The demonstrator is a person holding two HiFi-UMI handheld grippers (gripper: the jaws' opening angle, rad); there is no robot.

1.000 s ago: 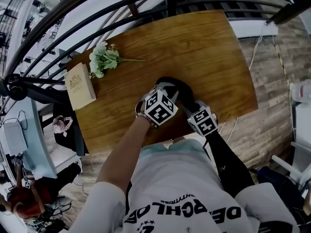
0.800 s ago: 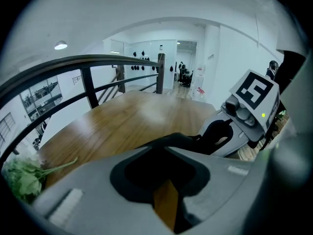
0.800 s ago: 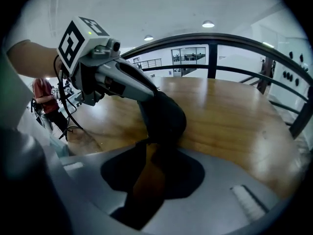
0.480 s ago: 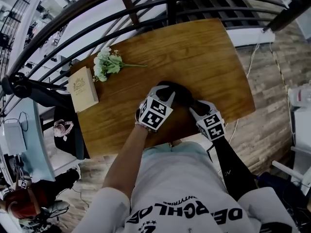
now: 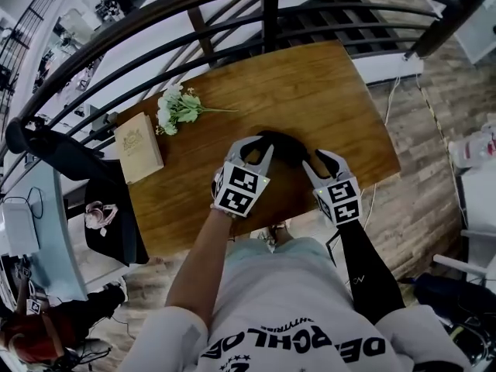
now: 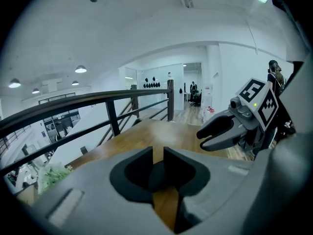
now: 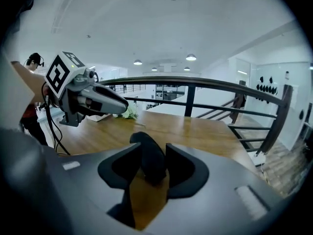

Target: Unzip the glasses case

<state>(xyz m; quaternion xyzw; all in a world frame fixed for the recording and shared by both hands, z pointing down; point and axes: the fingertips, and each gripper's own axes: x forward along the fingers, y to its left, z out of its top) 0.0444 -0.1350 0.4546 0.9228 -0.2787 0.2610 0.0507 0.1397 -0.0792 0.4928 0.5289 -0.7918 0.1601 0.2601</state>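
Observation:
The black glasses case (image 5: 285, 147) lies on the wooden table (image 5: 310, 91) between my two grippers. My left gripper (image 5: 254, 147) is at the case's left end. In the left gripper view its jaws (image 6: 158, 155) stand almost together with a dark bit of the case in the narrow gap. My right gripper (image 5: 324, 160) is at the right end. In the right gripper view the case (image 7: 146, 155) rises between that gripper's jaws (image 7: 154, 153), which close on it. Each gripper shows in the other's view: the right gripper (image 6: 208, 133) and the left gripper (image 7: 120, 106).
A bunch of white flowers (image 5: 177, 107) and a tan book (image 5: 139, 147) lie at the table's far left. A black metal railing (image 5: 267, 14) runs along the far edge. The table's near edge is just below the grippers; wooden floor lies to the right.
Both grippers have drawn back toward me and spread farther apart, the right one shifting rightward. More of the case now shows between them. The head view has also shifted.

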